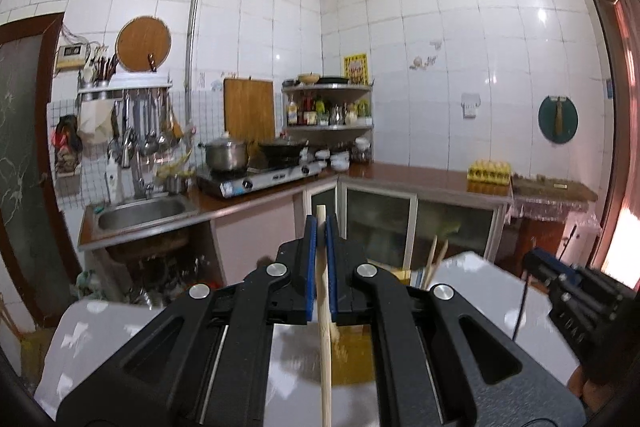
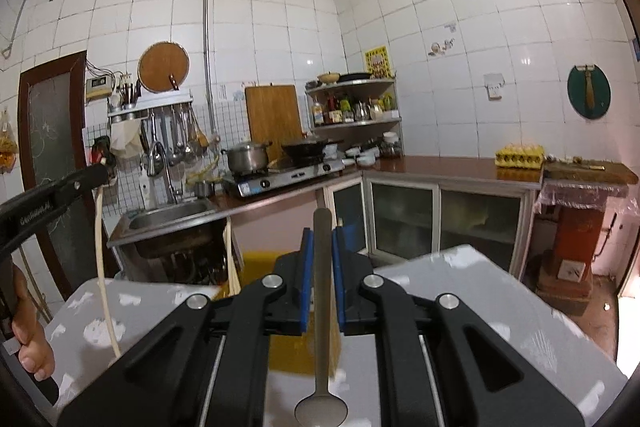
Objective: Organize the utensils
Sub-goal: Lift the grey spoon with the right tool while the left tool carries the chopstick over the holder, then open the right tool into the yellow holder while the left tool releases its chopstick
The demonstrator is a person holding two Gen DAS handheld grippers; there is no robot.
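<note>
I count 2 grippers: my left gripper (image 1: pixel 321 227) clamped on 1 wooden chopstick (image 1: pixel 325 331), my right gripper (image 2: pixel 321 243) clamped on 1 metal spoon (image 2: pixel 322 307). Below them, 1 white table (image 2: pixel 460 291) bearing 1 yellow holder (image 2: pixel 256 267). On the counter (image 1: pixel 420 175): 1 stove (image 1: pixel 260 179), 1 steel pot (image 1: pixel 226 155), 1 black wok (image 1: pixel 282 149), 1 egg tray (image 1: pixel 490 173), 1 sink (image 1: pixel 140 213). Against the wall, 1 rectangular cutting board (image 1: pixel 249 109) and 1 round board (image 1: pixel 144 44).
</note>
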